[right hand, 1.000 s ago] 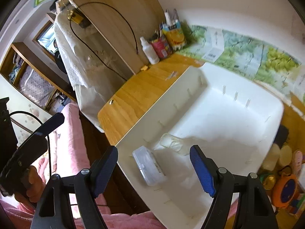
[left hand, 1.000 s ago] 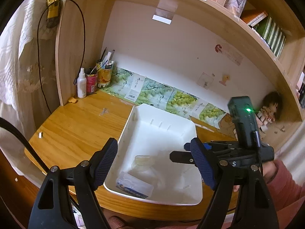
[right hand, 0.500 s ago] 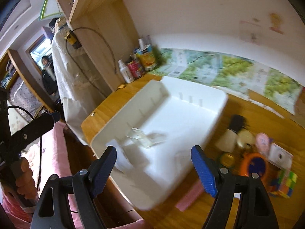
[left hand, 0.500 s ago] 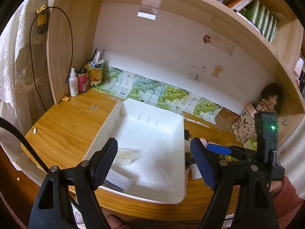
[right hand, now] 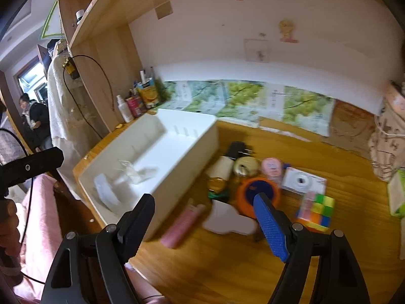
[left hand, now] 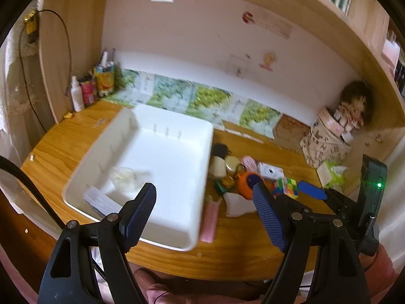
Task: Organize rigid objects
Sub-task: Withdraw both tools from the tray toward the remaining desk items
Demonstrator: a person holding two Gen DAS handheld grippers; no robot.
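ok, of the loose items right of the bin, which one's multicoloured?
The puzzle cube, a grid of yellow, green, orange and blue squares beside the white camera; the others nearby are mostly single-coloured.

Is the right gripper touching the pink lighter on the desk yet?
Apart. In the right wrist view the right gripper hangs open with nothing between its jaws, and the pink lighter lies on the desk beyond the fingertips.

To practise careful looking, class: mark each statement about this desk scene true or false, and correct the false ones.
1. The white bin holds nothing. False: two clear plastic items lie in it.
2. The colourful cube sits on the desk, outside the bin. True.
3. The right gripper grips the pink lighter. False: its jaws are open and empty.
4. The left gripper holds nothing. True.
5. A white spray bottle stands in the back corner. True.
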